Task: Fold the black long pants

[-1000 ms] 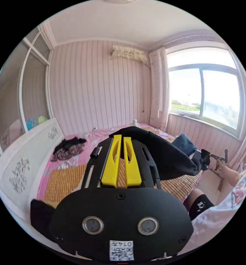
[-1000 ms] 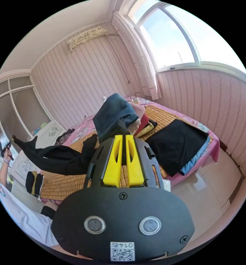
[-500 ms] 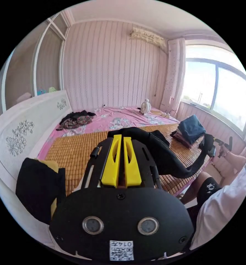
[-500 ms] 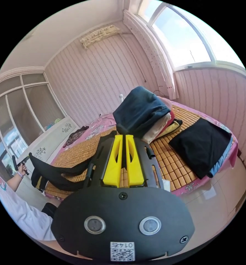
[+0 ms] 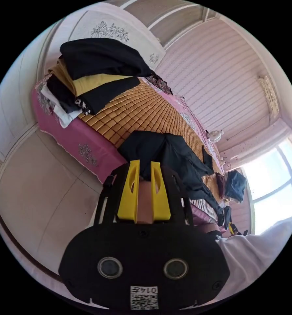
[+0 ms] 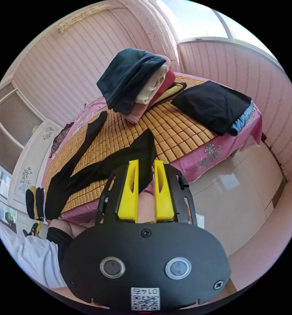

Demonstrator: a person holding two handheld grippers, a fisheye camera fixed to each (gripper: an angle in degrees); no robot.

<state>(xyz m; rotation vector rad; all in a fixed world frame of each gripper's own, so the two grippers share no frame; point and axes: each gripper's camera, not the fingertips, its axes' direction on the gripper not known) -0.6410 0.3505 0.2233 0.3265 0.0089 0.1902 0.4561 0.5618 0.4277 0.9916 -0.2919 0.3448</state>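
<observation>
My claw (image 6: 145,183) has yellow jaws on a black body. The pants (image 6: 96,164) are black, lying on a tan checked bamboo mat (image 6: 172,131) over a pink sheet (image 6: 211,152) (pale floral print). The walls (image 5: 218,82) are pink-striped.

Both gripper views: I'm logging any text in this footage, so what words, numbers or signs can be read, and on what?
Sticker on the left claw housing: a square code and a short row of characters, too small and warped to quote.
Twin sticker on the right claw housing: the same, unreadable.
White print on a black garment in the bed's stack: too blurred to read.
Nothing else legible.
</observation>
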